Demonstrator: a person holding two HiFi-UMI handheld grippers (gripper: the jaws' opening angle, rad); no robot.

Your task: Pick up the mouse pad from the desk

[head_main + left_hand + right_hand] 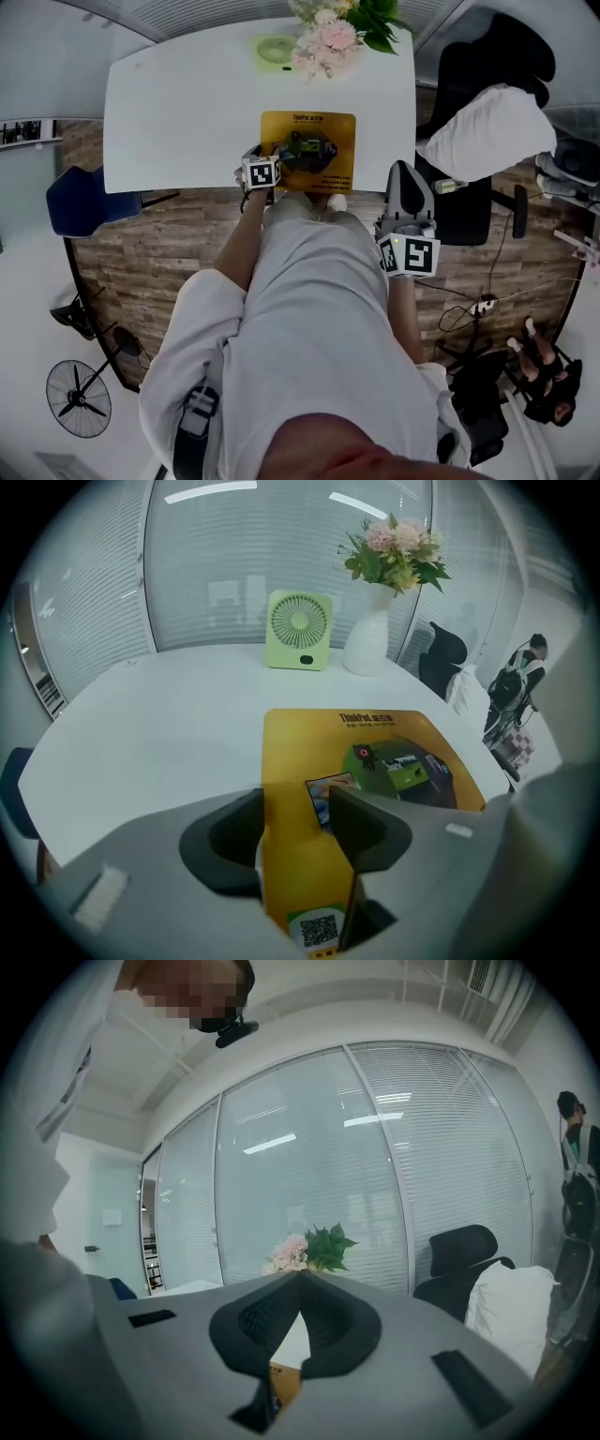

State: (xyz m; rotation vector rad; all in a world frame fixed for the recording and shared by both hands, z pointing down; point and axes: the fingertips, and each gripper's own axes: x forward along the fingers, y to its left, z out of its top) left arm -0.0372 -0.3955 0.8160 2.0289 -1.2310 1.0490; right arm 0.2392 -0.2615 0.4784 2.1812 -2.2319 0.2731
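Observation:
The yellow mouse pad (281, 127) lies flat on the white desk (178, 112), near its front edge, with a dark and green picture printed on it. My left gripper (271, 156) points steeply down at the pad's near left corner. In the left gripper view the jaws (295, 832) stand well apart, with a strip of the pad (291, 752) showing between them, and they are not pressing on it. My right gripper (403, 178) hangs off the desk to the right of the pad. Its tips (300, 1279) meet with nothing held, and a bit of the pad (284, 1382) shows below them.
A small green fan (277, 50) and a white vase of flowers (328, 37) stand at the desk's far edge. A black chair with a white pillow (487, 131) is at the right. A blue chair (80, 202) and a floor fan (80, 398) are at the left.

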